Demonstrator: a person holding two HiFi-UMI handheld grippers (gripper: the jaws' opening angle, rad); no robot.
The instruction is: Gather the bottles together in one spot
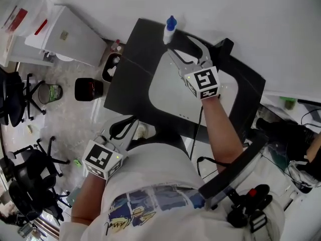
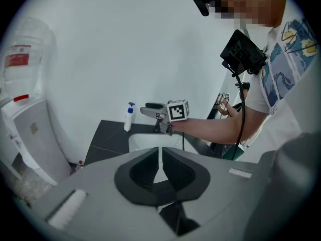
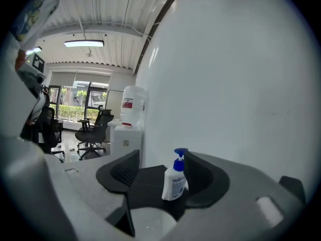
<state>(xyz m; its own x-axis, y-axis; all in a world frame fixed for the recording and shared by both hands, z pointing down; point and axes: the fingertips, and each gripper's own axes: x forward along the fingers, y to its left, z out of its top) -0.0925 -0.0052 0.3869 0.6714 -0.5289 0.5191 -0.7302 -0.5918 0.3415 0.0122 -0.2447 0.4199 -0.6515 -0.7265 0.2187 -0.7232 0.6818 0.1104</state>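
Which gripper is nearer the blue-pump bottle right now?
Right. The right gripper points at the pump bottle from just short of it, fingers apart. The left gripper is back by the person's torso, well away.

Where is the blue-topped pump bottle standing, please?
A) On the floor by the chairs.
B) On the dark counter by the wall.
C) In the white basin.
B: the pump bottle stands upright on the dark counter close to the wall, just ahead of the open right gripper.
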